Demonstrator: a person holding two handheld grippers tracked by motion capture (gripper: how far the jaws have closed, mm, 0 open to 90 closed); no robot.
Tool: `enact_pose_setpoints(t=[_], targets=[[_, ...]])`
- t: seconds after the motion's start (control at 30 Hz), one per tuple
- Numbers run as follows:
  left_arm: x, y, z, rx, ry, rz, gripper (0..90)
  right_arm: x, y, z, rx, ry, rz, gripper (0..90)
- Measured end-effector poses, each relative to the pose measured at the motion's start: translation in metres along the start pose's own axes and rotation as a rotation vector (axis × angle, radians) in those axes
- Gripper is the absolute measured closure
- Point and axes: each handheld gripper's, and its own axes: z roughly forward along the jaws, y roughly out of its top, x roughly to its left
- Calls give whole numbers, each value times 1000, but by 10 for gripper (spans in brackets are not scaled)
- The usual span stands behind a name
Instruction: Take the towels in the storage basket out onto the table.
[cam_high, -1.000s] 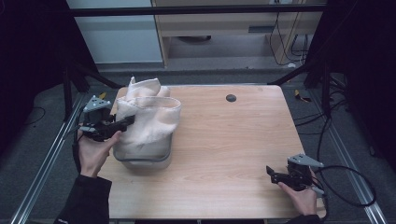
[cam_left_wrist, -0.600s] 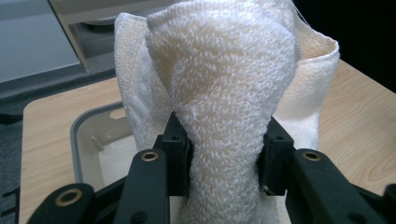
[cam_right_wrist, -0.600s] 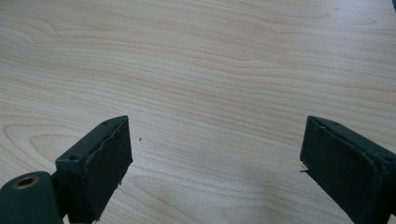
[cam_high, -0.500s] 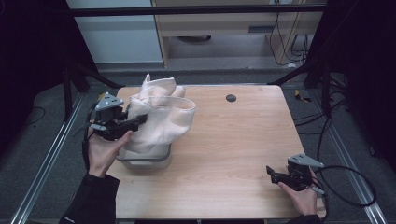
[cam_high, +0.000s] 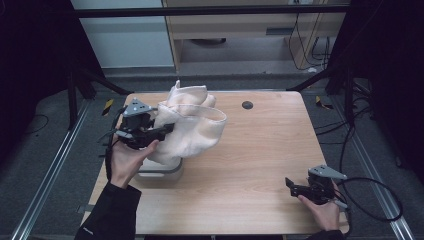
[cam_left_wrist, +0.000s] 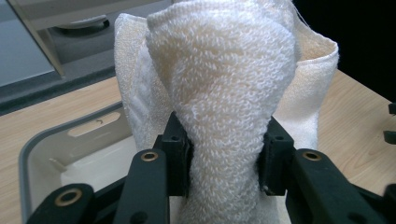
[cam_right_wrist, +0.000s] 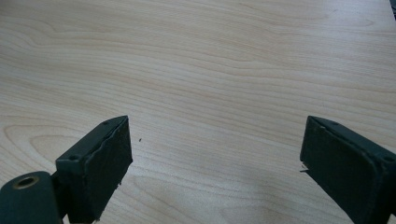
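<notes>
Your left gripper (cam_high: 167, 128) is clamped on the cream towel (cam_high: 192, 125): in the left gripper view both black pads (cam_left_wrist: 180, 156) press into a thick fold of the terry cloth from either side, so the towel (cam_left_wrist: 224, 93) bulges up and out past the jaws and hides what lies beyond them. From the high view the towel hangs bunched in the air near the table's (cam_high: 260, 165) left edge, toward the far left corner, its bulk lying just ahead of and to the table's inner side of the jaws, with its lower end reaching down to the light grey tub (cam_high: 160, 170) that stands on the table by that edge. The tub's (cam_left_wrist: 60, 144) rim and pale inside show just below and beside your grip. Your right gripper (cam_high: 290, 185) rests near the table's near right corner, well apart from the towel, its jaws standing wide apart over bare wood (cam_right_wrist: 210, 70) with nothing between them.
</notes>
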Motion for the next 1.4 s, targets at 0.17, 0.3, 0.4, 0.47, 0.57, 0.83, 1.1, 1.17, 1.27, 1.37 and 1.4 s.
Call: enact_pose_setpoints(t=[0.17, 0.3, 0.4, 0.47, 0.57, 0.83, 1.1, 1.17, 1.27, 1.37, 1.4], targets=[[-14, 6, 9, 2, -28, 16, 615, -1, 0, -1, -5, -3, 1, 90], [-20, 8, 15, 10, -43, 27, 614, -1, 0, -1, -6, -3, 1, 91], [-26, 9, 22, 15, -51, 34, 614, -1, 0, -1, -6, -3, 0, 91], [-30, 9, 26, 19, -58, 41, 614, -1, 0, -1, -6, -4, 1, 91], [-35, 9, 33, 29, -72, 47, 614, -1, 0, -1, -6, -6, 2, 91], [-50, 2, 62, 72, -95, 58, 613, -1, 0, -2, -10, -4, 4, 90], [-63, -6, 87, 112, -121, 71, 612, -1, 0, -2, -13, -4, 7, 89], [-67, -8, 94, 120, -130, 78, 612, -1, 0, -2, -14, -4, 6, 89], [-72, -11, 102, 131, -139, 83, 612, -1, 0, -2, -14, -4, 4, 88], [-76, -15, 111, 146, -146, 84, 612, -2, 0, -2, -19, -7, 0, 88], [-77, -17, 113, 147, -146, 80, 612, -2, 0, -2, -18, -7, 1, 88]])
